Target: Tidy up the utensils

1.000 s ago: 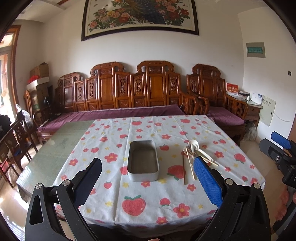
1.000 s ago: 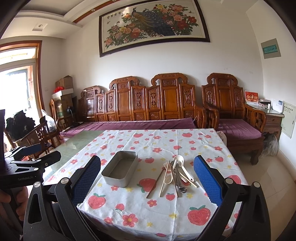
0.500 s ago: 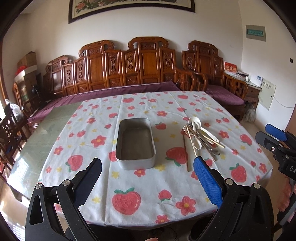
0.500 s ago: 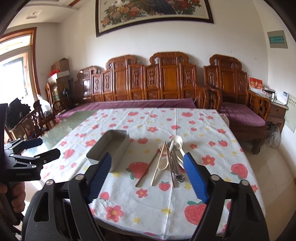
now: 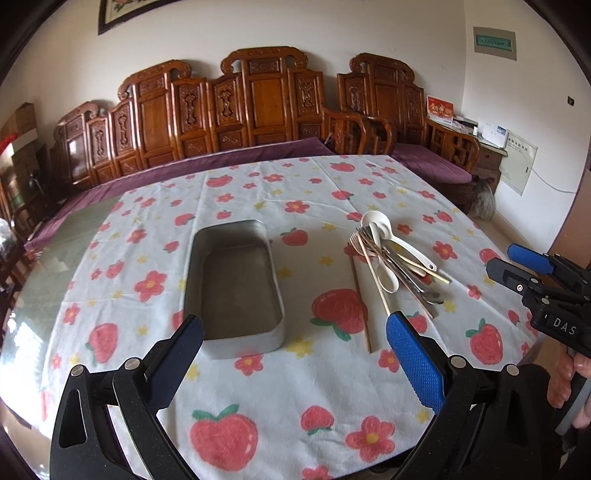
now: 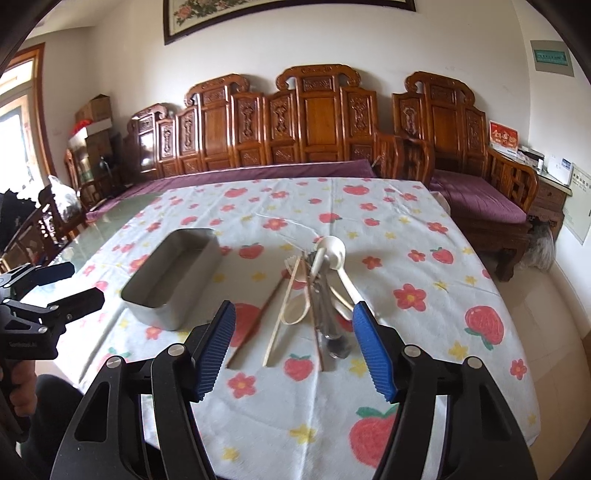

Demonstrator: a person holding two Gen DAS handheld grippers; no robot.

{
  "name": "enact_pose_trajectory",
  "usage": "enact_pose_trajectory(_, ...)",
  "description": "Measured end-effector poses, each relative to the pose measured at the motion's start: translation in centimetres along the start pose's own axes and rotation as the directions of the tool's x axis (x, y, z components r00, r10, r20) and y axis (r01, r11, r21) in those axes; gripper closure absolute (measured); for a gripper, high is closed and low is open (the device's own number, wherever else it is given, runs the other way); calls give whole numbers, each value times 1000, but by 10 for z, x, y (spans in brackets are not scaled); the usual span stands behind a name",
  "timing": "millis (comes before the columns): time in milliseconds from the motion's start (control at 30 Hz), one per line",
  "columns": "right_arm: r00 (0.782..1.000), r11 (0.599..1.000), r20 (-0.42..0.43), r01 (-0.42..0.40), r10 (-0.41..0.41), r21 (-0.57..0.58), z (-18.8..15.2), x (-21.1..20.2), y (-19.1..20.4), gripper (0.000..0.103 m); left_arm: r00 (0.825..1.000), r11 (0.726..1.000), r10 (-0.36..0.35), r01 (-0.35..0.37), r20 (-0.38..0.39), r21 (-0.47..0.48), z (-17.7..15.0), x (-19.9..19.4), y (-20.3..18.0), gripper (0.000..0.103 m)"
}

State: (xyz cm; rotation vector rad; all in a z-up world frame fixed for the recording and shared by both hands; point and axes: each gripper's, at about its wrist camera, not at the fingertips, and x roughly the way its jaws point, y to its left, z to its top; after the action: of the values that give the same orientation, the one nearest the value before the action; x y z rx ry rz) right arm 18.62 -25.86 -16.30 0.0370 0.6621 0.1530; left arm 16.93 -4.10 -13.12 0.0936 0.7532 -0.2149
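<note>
The utensils (image 6: 321,295) lie in a tangled heap on the tablecloth (image 6: 406,229) toward the right edge of the tabletop, beside the empty metal tray (image 6: 173,273); the right gripper (image 6: 293,347) hovers short of them, jaws closing on nothing; the left gripper (image 5: 295,365) gapes empty; a pinch into crossed handles could drag neighbours or scatter them off the edge.

Carved wooden bench (image 6: 317,122) against white wall (image 6: 461,44), purple cushions; framed floral painting (image 6: 288,14) above.

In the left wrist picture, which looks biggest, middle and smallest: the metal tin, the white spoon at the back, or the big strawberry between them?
1. Metal tin
2. Big strawberry
3. White spoon; it lies farther away, so its true size against the strawberry's is unsure.
</note>
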Motion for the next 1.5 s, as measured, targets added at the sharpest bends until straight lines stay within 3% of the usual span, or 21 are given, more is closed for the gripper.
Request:
enact_pose_trajectory(333,996,999,-80,41,-40,10,-11,42,-22,37,990,994,-101,104,-101,25,-2,83,-19,8)
enact_pose_trajectory(533,991,998,-121,53,-51,18,-20,59,-28,37,978,989,-136,145,-158,43,-6,119,-35,19)
enact_pose_trajectory(700,989,999,-139,51,-48,16,-28,67,-28,37,963,983,-160,177,-219,57,-10,146,-47,43)
enact_pose_trajectory(833,988,999,-147,42,-40,13,-31,69,-24,37,947,980,-169,192,-274,59,-17,166,-57,56)
enact_pose_trajectory(900,988,999,-149,40,-38,12,-31,70,-23,37,944,979,-164,191,-286,70,-19,171,-61,62)
enact_pose_trajectory(1033,987,999,-153,42,-41,2,-33,70,-19,37,955,981,-122,158,-271,115,-20,174,-65,73)
enact_pose_trajectory(1100,986,999,-160,45,-45,-6,-33,71,-17,37,955,980,-113,153,-273,130,-21,174,-64,98)
enact_pose_trajectory(1200,984,999,-170,49,-50,-12,-33,73,-15,37,947,973,-137,183,-291,138,-22,172,-59,98)
enact_pose_trajectory(1400,979,999,-201,36,-41,-28,-32,89,-8,37,956,974,-157,191,-250,121,-19,152,-44,99)
enact_pose_trajectory(1500,975,1000,-223,10,-16,-29,-31,103,-1,46,960,974,-172,199,-222,106,-16,139,-35,99)
